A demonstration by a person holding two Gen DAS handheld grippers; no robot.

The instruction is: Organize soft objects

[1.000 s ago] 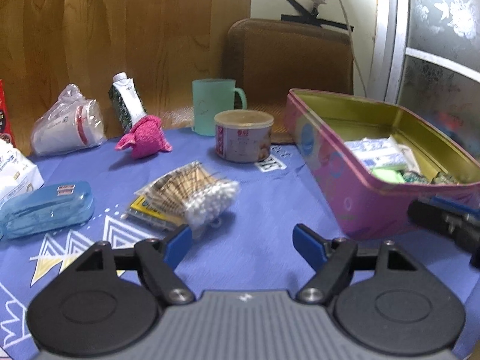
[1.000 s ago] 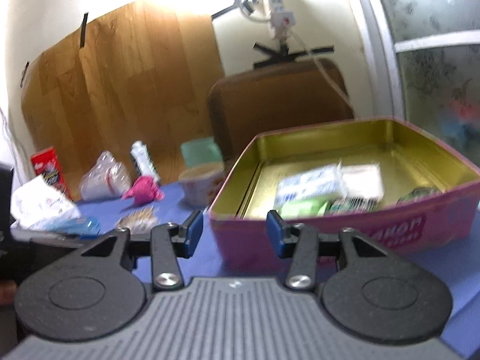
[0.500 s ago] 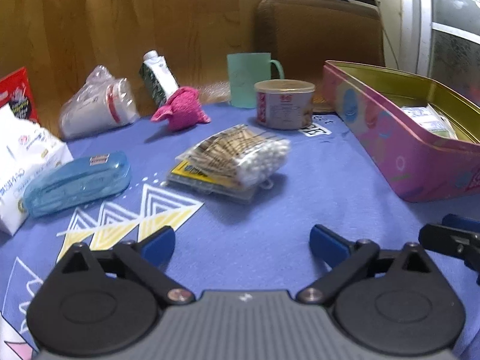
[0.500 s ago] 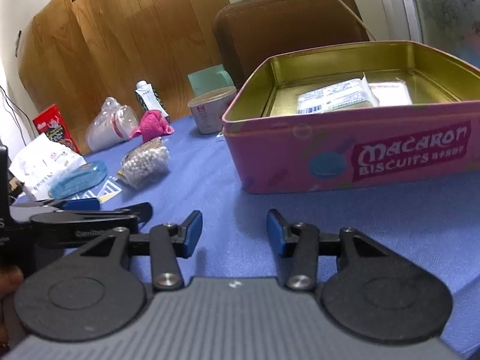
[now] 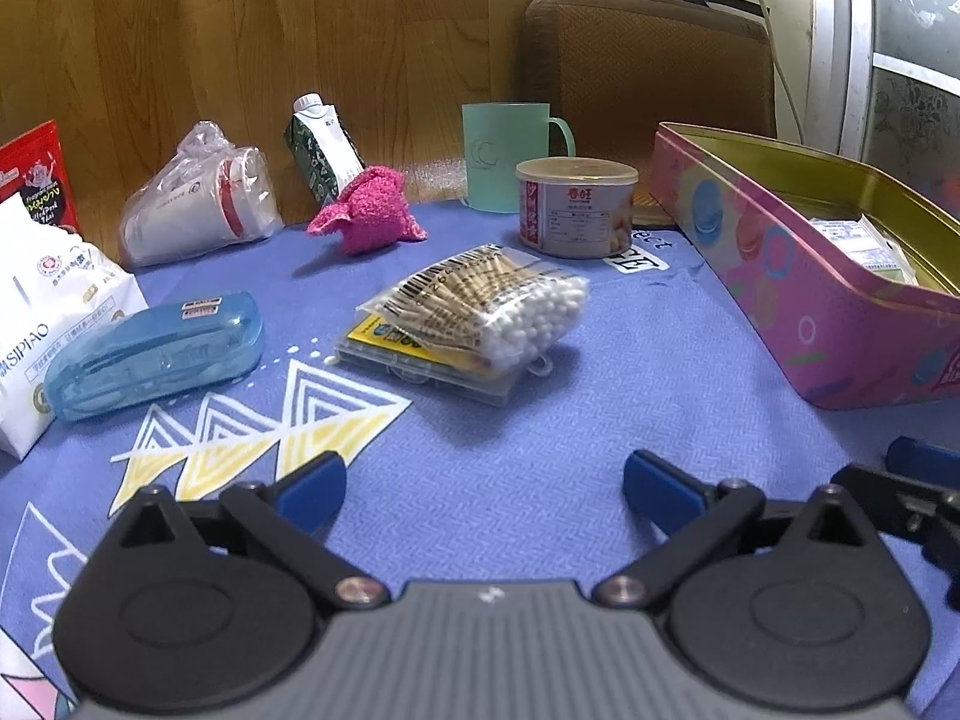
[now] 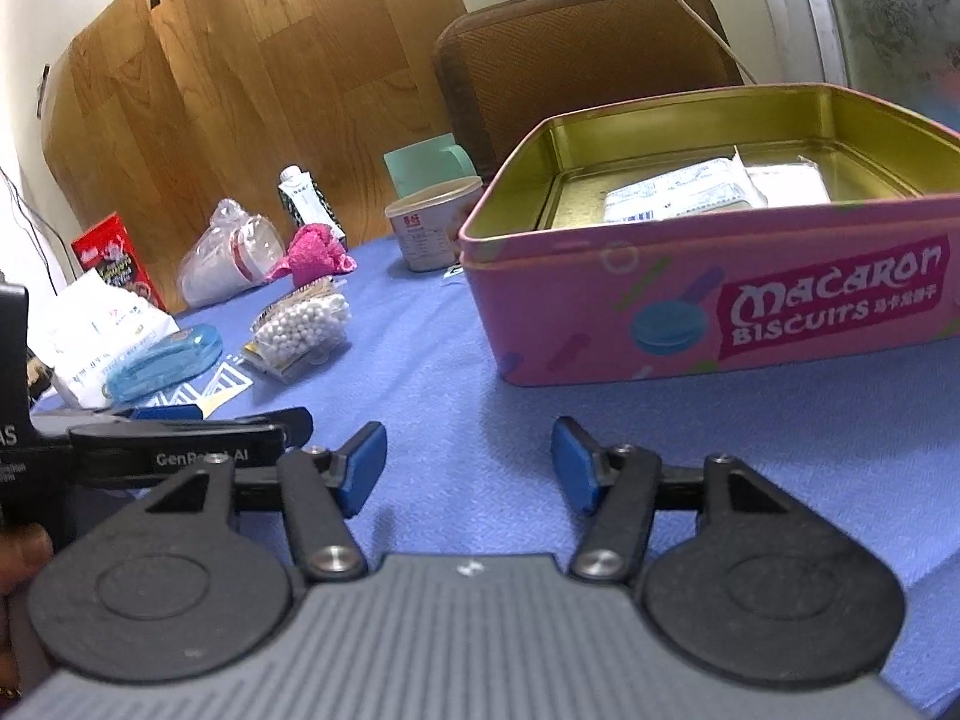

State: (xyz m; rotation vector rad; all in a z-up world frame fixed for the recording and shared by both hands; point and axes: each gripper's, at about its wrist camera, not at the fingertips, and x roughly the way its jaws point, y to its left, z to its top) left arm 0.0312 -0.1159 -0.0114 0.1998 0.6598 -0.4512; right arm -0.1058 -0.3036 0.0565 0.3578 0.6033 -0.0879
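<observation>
A pink fuzzy cloth [image 5: 372, 213] lies bunched at the back of the blue tablecloth, against a small carton. Nearer to me, a bag of cotton swabs [image 5: 486, 306] rests on a flat yellow case [image 5: 420, 354]. The open pink biscuit tin [image 5: 810, 276] on the right holds white packets [image 6: 678, 195]. My left gripper [image 5: 483, 489] is open wide over bare cloth, short of the swabs. My right gripper [image 6: 468, 468] sits in front of the tin [image 6: 720, 300]; its jaws are opening with nothing between them. One left finger [image 6: 180, 441] shows at its left.
A blue plastic case [image 5: 156, 348] and a white tissue pack [image 5: 54, 312] lie at the left. Bagged paper cups [image 5: 198, 204], a carton [image 5: 321, 150], a mint mug [image 5: 507, 156] and a can [image 5: 576, 207] line the back. A brown chair [image 5: 642, 60] stands behind.
Both grippers have dipped lower toward the tablecloth. The left jaws have spread from partly open to wide. The right jaws have widened too.
</observation>
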